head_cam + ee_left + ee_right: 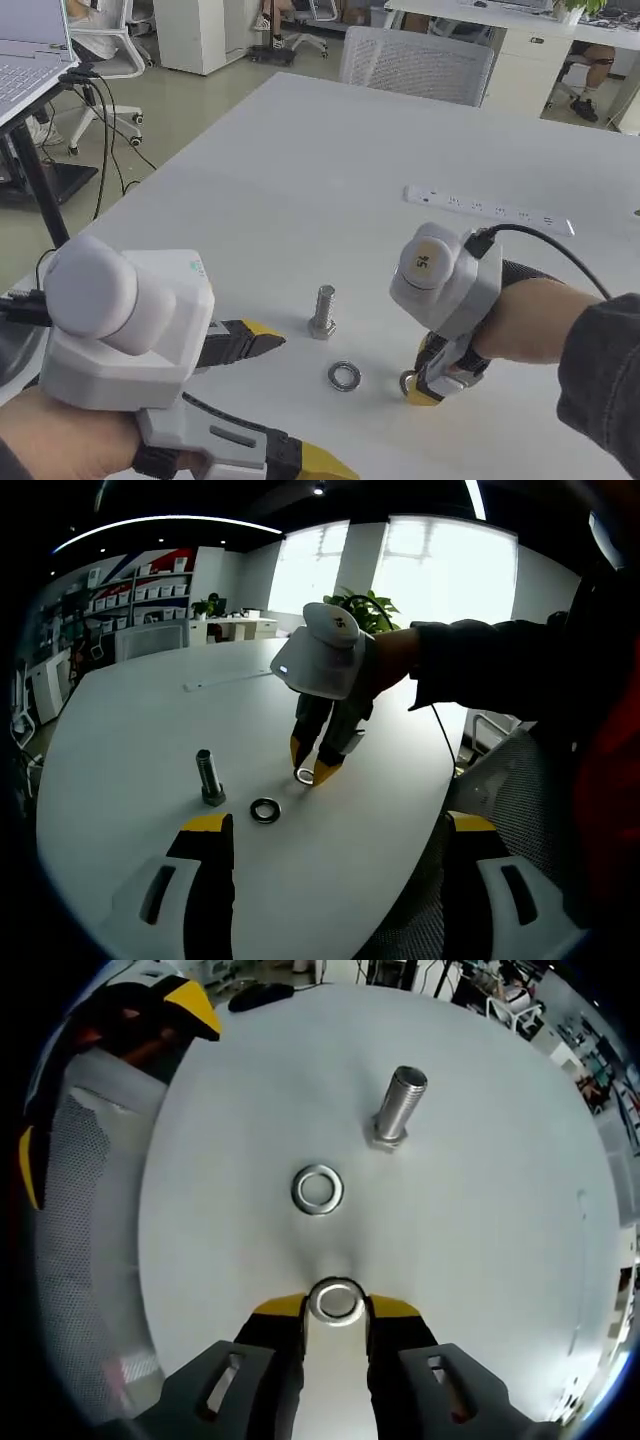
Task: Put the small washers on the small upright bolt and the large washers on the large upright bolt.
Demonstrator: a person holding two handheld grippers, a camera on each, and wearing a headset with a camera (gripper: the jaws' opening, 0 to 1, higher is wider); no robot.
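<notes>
The right gripper (338, 1306) is clenched on a washer (336, 1300), its two yellow tips pressing the ring's rim from either side, low over the white table (300, 150). Gripping by the rim leaves the hole free, which I judge is the point: the ring has to drop over the threaded shank of the upright bolt (398, 1108), which stands on its head a little further along the jaws' line. A second washer (318, 1188) lies flat on the table between the held one and the bolt, apart from both, waiting its turn.

The left gripper (338, 825) hangs released, jaws wide apart with nothing between them, off to the side of the bolt. Probably it is held there so the right hand has room.

The right gripper view looks straight down the jaws and makes the pinch plain, and in it both washers look much the same in size. The left gripper view gives the side-on picture instead: the right gripper tipped steeply down, the ring at the very tips. Whether the ring is clear of the table or rests on it I cannot tell; the tips seem to meet the surface. The head view adds a power strip (490, 210) lying well beyond the work
</notes>
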